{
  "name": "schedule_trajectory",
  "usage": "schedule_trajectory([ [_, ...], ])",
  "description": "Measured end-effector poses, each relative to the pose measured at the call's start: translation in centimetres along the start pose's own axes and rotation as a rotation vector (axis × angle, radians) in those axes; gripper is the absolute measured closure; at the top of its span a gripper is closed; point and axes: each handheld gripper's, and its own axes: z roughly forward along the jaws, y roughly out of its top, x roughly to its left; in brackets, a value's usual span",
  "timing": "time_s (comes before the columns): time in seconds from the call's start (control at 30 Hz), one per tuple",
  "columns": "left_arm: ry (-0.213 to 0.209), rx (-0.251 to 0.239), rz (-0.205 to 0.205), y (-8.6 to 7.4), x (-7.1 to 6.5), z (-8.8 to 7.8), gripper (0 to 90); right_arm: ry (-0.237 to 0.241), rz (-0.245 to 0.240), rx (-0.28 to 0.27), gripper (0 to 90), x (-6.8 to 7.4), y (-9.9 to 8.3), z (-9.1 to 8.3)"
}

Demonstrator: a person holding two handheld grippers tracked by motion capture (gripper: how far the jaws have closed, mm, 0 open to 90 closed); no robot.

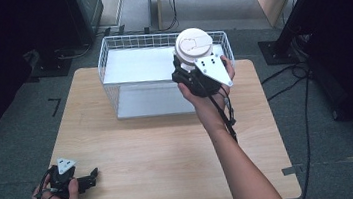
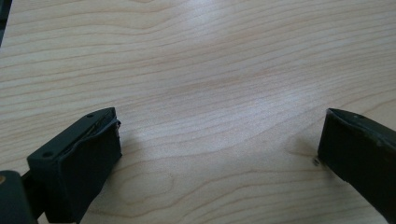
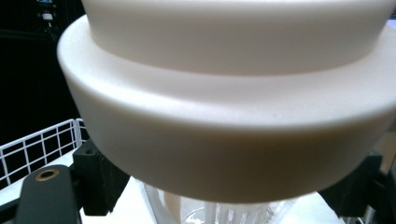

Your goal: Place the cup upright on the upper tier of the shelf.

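Grey carpet runs under a pale wooden worktop, with dark stands and cables off to the sides. At the far edge of the worktop stands a white wire basket with a flat white floor.

My right gripper is up over the far right part of that basket, my hand wrapped round its black body and its grey three-cornered plate facing up. Its jaws are closed on a cream-white lidded container, which I hold clear above the basket floor. In the right gripper view the container looms close: a broad rounded lid rim with a narrower raised step above it, and a clear ribbed body showing just below. The black jaws sit at either side beneath the rim, and a stretch of the basket's wire grid appears at the lower left.

My left gripper rests at the near left corner of the worktop. In the left gripper view its jaws stand wide apart, with bare wood grain between them.
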Motion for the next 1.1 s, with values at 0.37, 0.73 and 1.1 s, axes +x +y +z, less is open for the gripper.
schedule_trajectory([
  [0.37, 0.001, -0.004, -0.003, 0.0, 0.0, 0.0, 0.0, 0.005, -0.012, 0.040, 16.1, 0.0, -0.1, 3.2],
  [0.73, 0.001, -0.004, -0.003, 0.0, 0.0, 0.0, 0.0, 0.035, -0.016, 0.071, 16.1, 0.3, 0.2, 5.6],
  [1.1, 0.001, -0.004, -0.004, 0.0, 0.0, 0.0, 0.0, 0.016, -0.024, 0.047, 16.2, 0.3, -0.9, 6.8],
])
